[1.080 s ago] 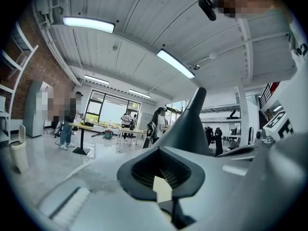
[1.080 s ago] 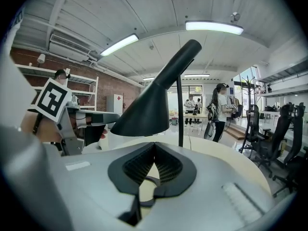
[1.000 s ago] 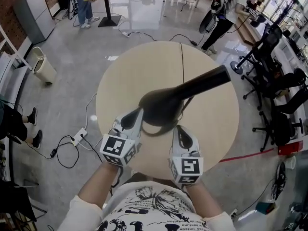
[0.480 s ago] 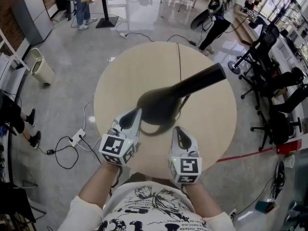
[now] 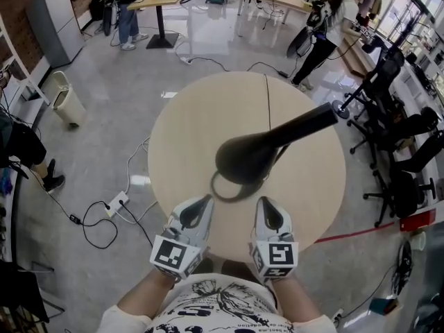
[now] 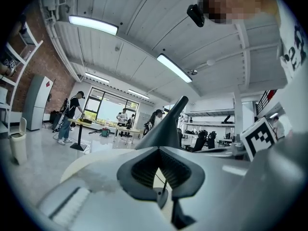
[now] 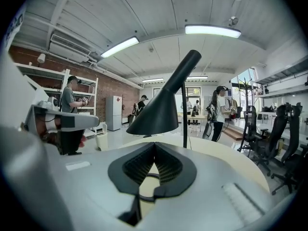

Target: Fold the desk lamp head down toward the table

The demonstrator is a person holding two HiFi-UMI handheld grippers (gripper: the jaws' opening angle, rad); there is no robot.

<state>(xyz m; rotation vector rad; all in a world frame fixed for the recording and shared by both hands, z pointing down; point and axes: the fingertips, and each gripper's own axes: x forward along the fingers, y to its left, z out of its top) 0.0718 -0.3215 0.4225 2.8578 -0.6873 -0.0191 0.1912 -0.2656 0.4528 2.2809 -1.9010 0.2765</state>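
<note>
A black desk lamp stands on the round beige table [image 5: 180, 137]. Its cone head [image 5: 244, 159] hangs over the ring-shaped base [image 5: 223, 188], and the neck [image 5: 312, 122] slants up to the right. A thin black cord [image 5: 268, 103] runs to the far edge. My left gripper [image 5: 205, 202] and right gripper [image 5: 266, 202] sit side by side at the near edge, both shut on nothing and apart from the lamp. The left gripper view has the lamp head [image 6: 166, 126] beyond the shut gripper [image 6: 159, 148]. The right gripper view has the shade [image 7: 159, 112] and its upright pole [image 7: 185, 119] above the gripper [image 7: 154, 144].
Black office chairs [image 5: 399, 127] crowd the floor to the right. A bin [image 5: 66, 96] stands at the left, and a power strip with cables [image 5: 114, 203] lies beside the table. People stand at desks at the back [image 5: 326, 19]. A red line [image 5: 354, 233] marks the floor.
Both grippers have drawn back toward me, away from the lamp head; the left one was close beside the head's left side. The lamp keeps its pose.
</note>
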